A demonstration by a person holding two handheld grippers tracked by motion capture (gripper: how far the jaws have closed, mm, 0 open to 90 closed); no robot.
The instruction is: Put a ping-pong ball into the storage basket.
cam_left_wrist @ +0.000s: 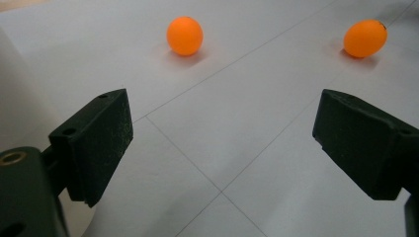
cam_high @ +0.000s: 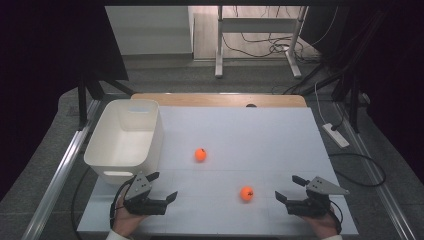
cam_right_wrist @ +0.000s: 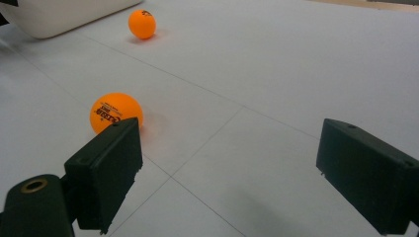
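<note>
Spread right jaws, nearer orange ball [cam_right_wrist: 115,112] beyond.

We see two orange balls: near ball [cam_high: 246,193] with black print, far ball [cam_high: 200,154] with a small black mark. White bin [cam_high: 107,150], white table sheet [cam_high: 260,140] with thin grey lines, black left gripper [cam_high: 165,186] and right gripper [cam_high: 289,188].

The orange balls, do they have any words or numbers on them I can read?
Near orange ball: dark print in two short lines, too blurred to read.
Far orange ball: a small dark mark on top, too small to read.
White bin: no writing to be seen.
</note>
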